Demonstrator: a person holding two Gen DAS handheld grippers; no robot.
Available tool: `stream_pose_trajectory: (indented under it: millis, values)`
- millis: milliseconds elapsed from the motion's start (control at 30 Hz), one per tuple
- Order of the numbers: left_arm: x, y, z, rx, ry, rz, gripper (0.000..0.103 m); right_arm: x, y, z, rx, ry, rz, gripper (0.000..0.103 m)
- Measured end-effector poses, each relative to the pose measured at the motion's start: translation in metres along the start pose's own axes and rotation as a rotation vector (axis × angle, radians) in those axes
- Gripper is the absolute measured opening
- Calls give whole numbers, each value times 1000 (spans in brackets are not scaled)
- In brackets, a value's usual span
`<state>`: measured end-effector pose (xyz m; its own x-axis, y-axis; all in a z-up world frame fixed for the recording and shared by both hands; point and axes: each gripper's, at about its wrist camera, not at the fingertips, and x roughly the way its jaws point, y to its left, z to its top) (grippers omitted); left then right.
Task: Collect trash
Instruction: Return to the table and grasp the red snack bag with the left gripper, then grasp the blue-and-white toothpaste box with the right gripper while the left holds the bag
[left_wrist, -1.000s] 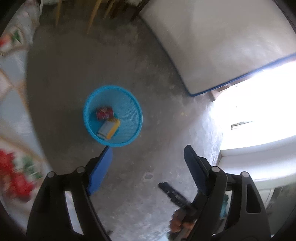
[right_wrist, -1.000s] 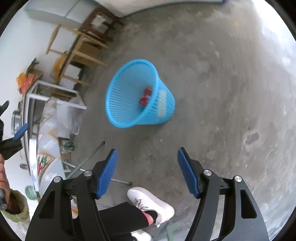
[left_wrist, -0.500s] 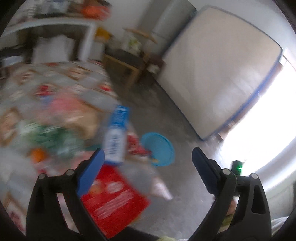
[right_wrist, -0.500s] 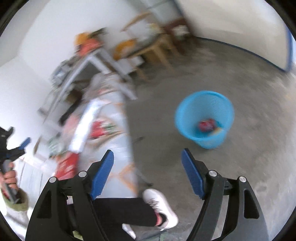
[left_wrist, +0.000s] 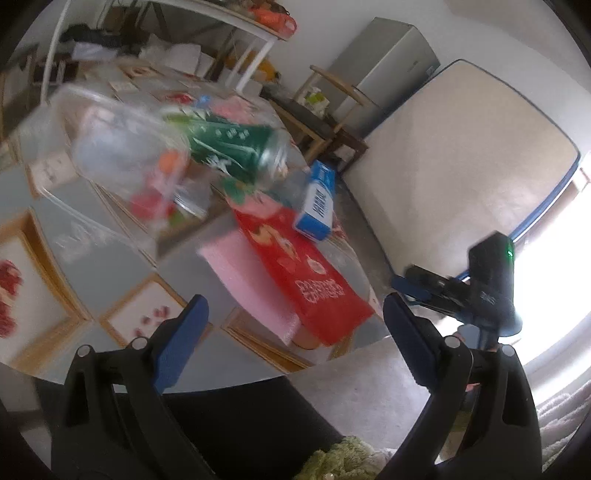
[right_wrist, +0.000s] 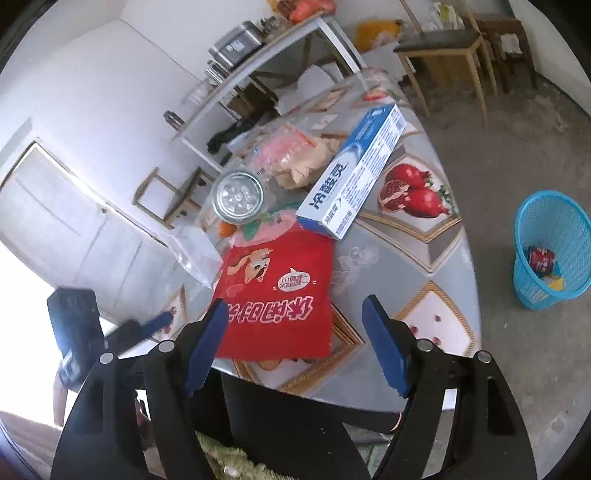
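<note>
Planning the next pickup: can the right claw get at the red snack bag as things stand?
Probably yes: the right claw is open right over the red snack bag, whose near half lies uncovered on the table edge.

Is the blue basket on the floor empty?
No, the blue basket already holds a red packet and a yellow item.

Worktop (right_wrist: 413, 258) with fruit-print cover, carrying red bag (right_wrist: 280, 295) near, blue-white box (right_wrist: 354, 173) behind it, can (right_wrist: 238, 197) left, clear bags (right_wrist: 288, 151) far. Floor (right_wrist: 517, 155): blue basket (right_wrist: 554, 251) right.
</note>
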<state>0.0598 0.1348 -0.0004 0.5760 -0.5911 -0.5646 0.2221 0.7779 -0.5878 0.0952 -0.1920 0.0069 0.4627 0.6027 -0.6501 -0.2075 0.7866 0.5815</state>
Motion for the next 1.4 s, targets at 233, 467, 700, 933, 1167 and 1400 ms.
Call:
stream_pose_trajectory:
  millis: [233, 467, 700, 933, 1167, 1400]
  values:
    - [27, 8, 6, -48, 19, -70, 62, 27, -4, 2, 54, 37, -78, 56]
    - [59, 22, 16, -91, 94, -68, 52, 55, -22, -2, 125, 93, -91, 38]
    - [66, 27, 19, -192, 143, -196, 51, 63, -18, -4, 115, 130, -48, 23]
    - [84, 32, 14, -287, 197, -269, 48, 61, -12, -4, 98, 137, 2, 13]
    - [94, 34, 9, -307, 206, -225, 15, 54, -1, -6, 59, 133, 37, 13]
    - [80, 38, 4, -296, 171, -230, 0, 39, 13, 0, -23, 125, 4, 14]
